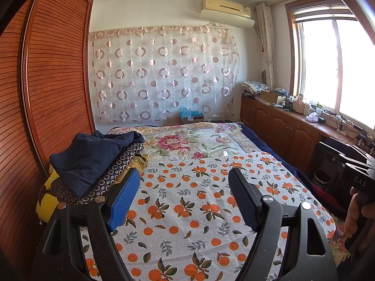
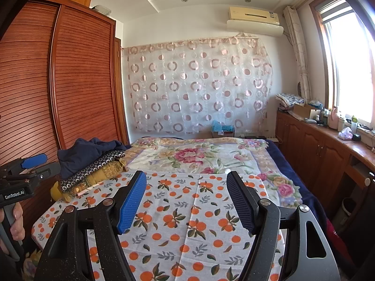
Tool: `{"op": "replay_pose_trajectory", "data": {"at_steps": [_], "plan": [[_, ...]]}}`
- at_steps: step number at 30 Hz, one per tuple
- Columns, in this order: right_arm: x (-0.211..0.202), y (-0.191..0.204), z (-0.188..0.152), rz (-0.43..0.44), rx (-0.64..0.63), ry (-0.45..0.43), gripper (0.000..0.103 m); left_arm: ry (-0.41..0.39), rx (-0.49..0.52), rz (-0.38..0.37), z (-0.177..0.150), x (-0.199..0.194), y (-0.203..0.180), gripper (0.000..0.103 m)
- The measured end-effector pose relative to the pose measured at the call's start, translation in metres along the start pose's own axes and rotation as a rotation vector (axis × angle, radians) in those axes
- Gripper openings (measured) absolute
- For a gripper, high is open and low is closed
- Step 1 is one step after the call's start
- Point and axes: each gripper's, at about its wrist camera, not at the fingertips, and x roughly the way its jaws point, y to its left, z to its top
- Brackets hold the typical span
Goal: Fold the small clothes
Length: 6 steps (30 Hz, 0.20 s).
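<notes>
A pile of small clothes lies at the bed's left edge: a navy garment [image 1: 89, 157] on top, a dark circle-patterned one [image 1: 110, 175] and a yellow one [image 1: 49, 201] beneath. The pile also shows in the right wrist view [image 2: 91, 164]. My left gripper [image 1: 185, 178] is open and empty, held above the orange-print cloth [image 1: 187, 210], just right of the pile. My right gripper [image 2: 186, 180] is open and empty above the same cloth [image 2: 187, 222]. The left gripper's body appears at the left of the right wrist view [image 2: 23, 175].
The bed carries a floral blanket [image 1: 182, 142] beyond the orange-print cloth. A wooden wardrobe [image 1: 46, 82] stands close on the left. Low cabinets [image 1: 281, 126] with clutter run under the window on the right. A patterned curtain [image 1: 164, 75] hangs on the far wall.
</notes>
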Motion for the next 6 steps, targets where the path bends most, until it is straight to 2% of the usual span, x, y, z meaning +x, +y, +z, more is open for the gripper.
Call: {"op": "replay_pose_trajectory", "data": {"at_steps": [6], "plan": [[0.0002,-0.0014,-0.0004,-0.002,0.001,-0.004,0.073,-0.001,0.001,0.0,-0.0009,0.0001,0.0007,0.078]]}}
